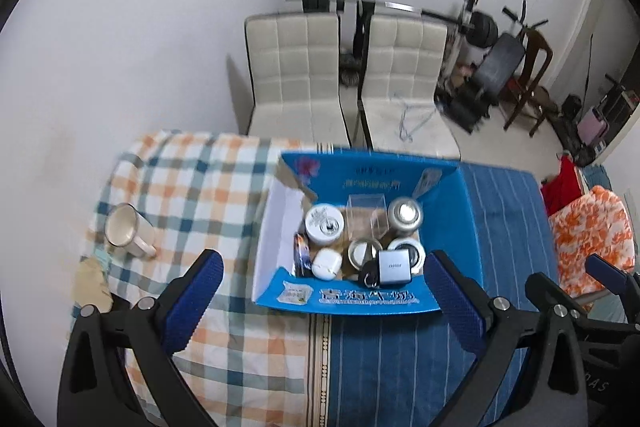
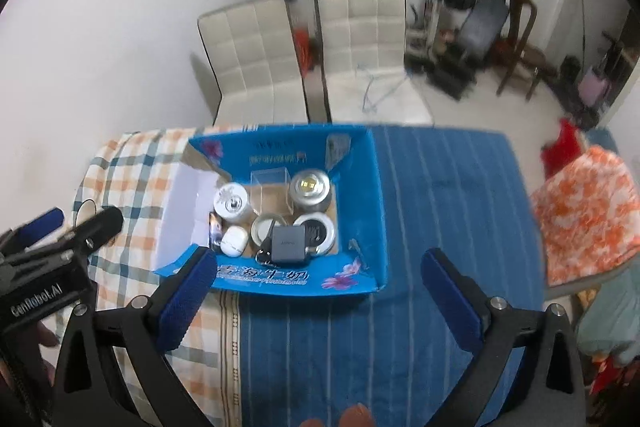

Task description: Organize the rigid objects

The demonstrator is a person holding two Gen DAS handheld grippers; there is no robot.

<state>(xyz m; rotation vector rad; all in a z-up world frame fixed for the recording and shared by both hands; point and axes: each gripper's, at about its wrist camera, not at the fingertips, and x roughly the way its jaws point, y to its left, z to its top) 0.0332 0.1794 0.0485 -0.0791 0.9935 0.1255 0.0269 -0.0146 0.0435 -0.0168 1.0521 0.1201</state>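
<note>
both grippers are hanging above the table with nothing between their blue-padded fingers: the left gripper (image 1: 324, 307) is standing spread wide and empty, and the right gripper (image 2: 320, 303) likewise. the blue printed cardboard box (image 2: 380, 211) is sitting open on the striped and checked tablecloth (image 2: 440, 187), holding the rigid items, among them a grey square charger block (image 2: 289, 243) and a white round lidded jar (image 1: 325, 223). judging by this, a placing step is ending; the cream ceramic mug (image 1: 128, 231) is lying outside the box, so the next move is likely calling for a reach to it.
</note>
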